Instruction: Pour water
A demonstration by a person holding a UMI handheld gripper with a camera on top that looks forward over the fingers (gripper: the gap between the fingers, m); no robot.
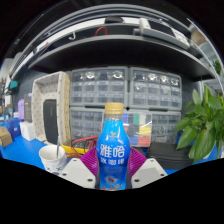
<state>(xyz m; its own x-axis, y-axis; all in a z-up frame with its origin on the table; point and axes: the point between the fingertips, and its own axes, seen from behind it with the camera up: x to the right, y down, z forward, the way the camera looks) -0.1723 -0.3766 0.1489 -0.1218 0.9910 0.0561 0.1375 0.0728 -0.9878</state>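
The tool (112, 172) is closed on a blue plastic bottle with a pale orange cap and a label with white Chinese characters (113, 150). Both fingers (80, 172) press on its lower body, one at each side. The bottle stands upright between them and rises well above the fingertips. I think the grip is low on the body so that the neck stays free for tilting, and the bottle is kept vertical so that nothing spills before the pour begins.

The cap seems to be on the neck, so in my judgement it must come off before water can flow. Whether the bottle rests on the blue surface (20, 158) or is lifted, I cannot tell.

A small white cup (52, 157) stands just beside the bottle, to its left, on the surface; it is probably the vessel to fill. Behind are grey drawer cabinets (125, 95), and a green leafy plant (200, 122) is at the right.
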